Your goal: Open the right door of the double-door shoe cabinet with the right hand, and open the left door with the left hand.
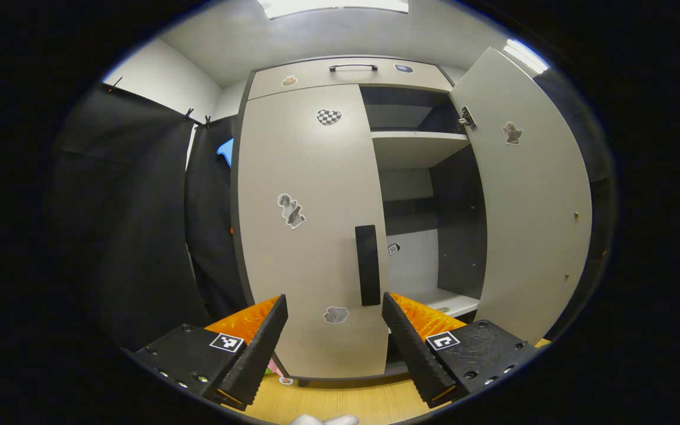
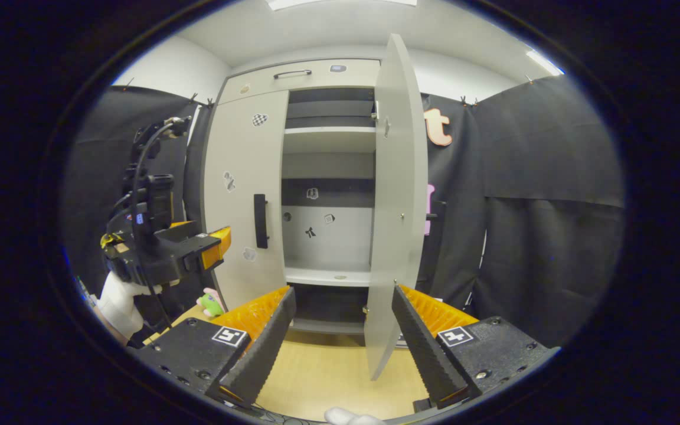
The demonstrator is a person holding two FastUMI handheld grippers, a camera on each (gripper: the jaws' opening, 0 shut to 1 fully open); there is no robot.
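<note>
The right door [image 2: 396, 200] is open and the left door [image 1: 307, 230] is shut. The left gripper [image 1: 334, 330], low in the frame with fingers apart, should close on the handle [image 1: 368, 264] and pull. The right gripper [image 2: 343, 336] is open and holds nothing.

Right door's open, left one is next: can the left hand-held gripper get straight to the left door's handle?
Probably yes. The left hand-held gripper is open and faces the closed left door; its handle sits just above the gap, with nothing between.
</note>
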